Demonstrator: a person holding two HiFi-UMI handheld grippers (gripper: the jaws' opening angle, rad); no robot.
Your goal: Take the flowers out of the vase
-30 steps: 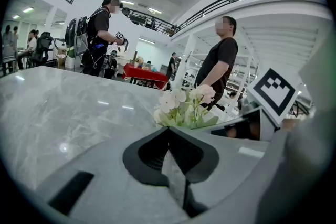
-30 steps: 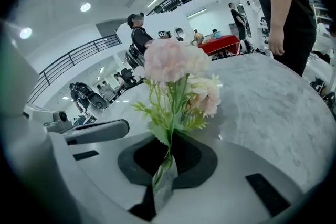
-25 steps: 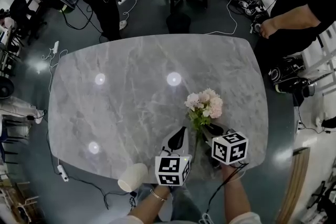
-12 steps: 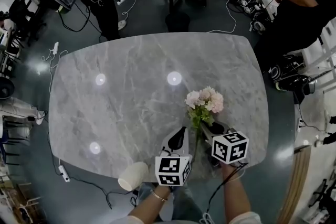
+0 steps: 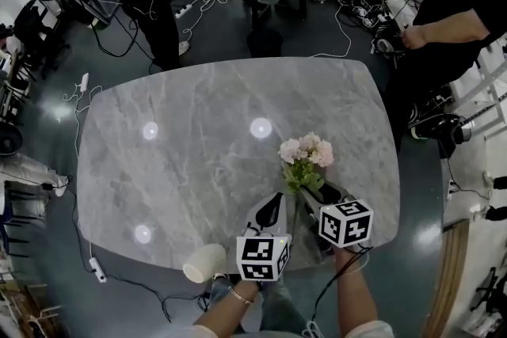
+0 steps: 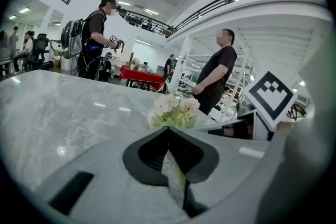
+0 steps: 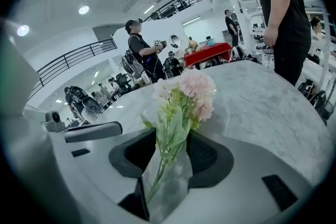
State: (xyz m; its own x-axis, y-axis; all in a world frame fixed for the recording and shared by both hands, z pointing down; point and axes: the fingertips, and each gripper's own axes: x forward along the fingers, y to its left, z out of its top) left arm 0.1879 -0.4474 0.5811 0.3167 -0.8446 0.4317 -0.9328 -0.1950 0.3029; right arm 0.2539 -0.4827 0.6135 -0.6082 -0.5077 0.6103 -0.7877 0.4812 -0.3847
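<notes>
Near the front edge of the grey marble table (image 5: 182, 162), the bunch of pale pink flowers (image 5: 307, 153) stands in the clear, thin-walled vase (image 7: 167, 186). The green stems run upright with a slight lean, and the blooms sit above and just beyond both tools.

The right gripper (image 7: 173, 140) straddles it. Its jaws have just been opening and stand wide, with the vase and stems between them. The clear wall lies close to the dark inner faces, but no squeeze shows, so nothing is held on that side.

The left gripper (image 6: 169, 131) sits just beside the vase, on its left, with its jaws drawn together. A sliver of clear wall and a green stem show in the slit behind the tips; whether the jaws nip anything cannot be told.

By the look of it, the flowers are not yet out, and the lift would run along the stems, straight up. The right gripper looks better placed, being already around them. It would likely need to close higher, on the stems rather than on the vase.
</notes>
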